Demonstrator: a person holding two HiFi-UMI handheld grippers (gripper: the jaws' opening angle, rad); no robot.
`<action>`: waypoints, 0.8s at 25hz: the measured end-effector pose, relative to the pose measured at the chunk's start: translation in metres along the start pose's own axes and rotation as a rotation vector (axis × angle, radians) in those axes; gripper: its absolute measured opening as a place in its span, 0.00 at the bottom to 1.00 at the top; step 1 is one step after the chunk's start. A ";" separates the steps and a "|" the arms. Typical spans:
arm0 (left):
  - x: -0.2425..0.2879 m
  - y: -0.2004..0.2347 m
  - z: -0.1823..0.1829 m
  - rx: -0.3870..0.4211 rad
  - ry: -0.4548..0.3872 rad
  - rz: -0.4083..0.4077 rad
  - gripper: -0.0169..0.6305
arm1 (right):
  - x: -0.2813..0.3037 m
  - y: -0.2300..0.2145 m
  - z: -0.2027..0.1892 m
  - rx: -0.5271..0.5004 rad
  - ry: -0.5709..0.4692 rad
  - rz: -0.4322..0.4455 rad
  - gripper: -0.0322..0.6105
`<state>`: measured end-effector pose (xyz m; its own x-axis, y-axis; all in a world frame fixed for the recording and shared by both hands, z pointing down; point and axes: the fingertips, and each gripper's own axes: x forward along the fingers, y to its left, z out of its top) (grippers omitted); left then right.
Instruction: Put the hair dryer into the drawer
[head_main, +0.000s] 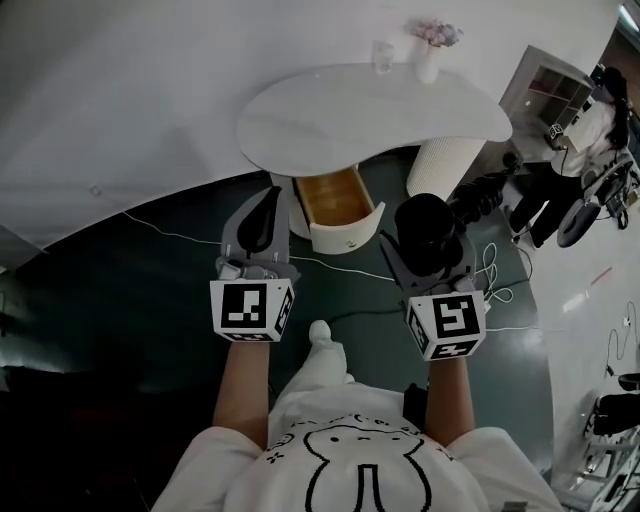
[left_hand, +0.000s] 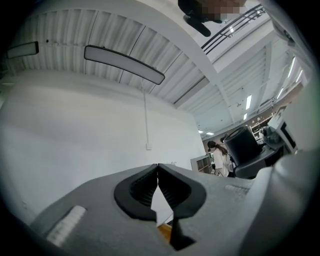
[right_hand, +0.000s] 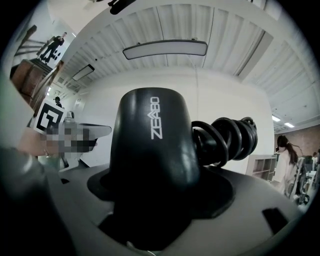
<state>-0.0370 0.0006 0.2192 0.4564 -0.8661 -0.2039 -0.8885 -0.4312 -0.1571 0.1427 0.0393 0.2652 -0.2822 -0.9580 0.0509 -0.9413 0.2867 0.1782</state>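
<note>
My right gripper (head_main: 432, 238) is shut on the black hair dryer (head_main: 428, 228), which fills the right gripper view (right_hand: 154, 150) with its coiled cord (right_hand: 225, 140) bunched beside it. The cord (head_main: 480, 195) also shows in the head view, stretching toward the upper right. An open wooden drawer (head_main: 335, 203) juts out from under the white curved table (head_main: 370, 105), between my two grippers and slightly ahead. My left gripper (head_main: 262, 225) is shut with nothing in it, just left of the drawer; its pads (left_hand: 172, 190) meet at the tips.
A white ribbed pedestal (head_main: 445, 165) carries the table at the right. A vase (head_main: 428, 62) and a glass (head_main: 383, 56) stand on the tabletop. White cables (head_main: 495, 275) lie on the dark floor. A person (head_main: 570, 150) stands by a white shelf unit (head_main: 550, 90) at far right.
</note>
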 end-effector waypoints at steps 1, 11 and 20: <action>0.001 0.002 -0.002 -0.013 0.004 0.003 0.05 | 0.003 0.000 -0.001 0.004 0.006 0.001 0.63; 0.103 0.077 -0.071 -0.070 0.042 0.033 0.05 | 0.142 -0.021 -0.033 0.022 0.087 0.012 0.63; 0.157 0.131 -0.121 -0.133 0.111 0.059 0.05 | 0.229 -0.013 -0.098 0.061 0.297 0.087 0.63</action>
<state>-0.0877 -0.2223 0.2831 0.4017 -0.9103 -0.0997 -0.9154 -0.4021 -0.0173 0.1085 -0.1844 0.3711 -0.3045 -0.8860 0.3496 -0.9279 0.3589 0.1014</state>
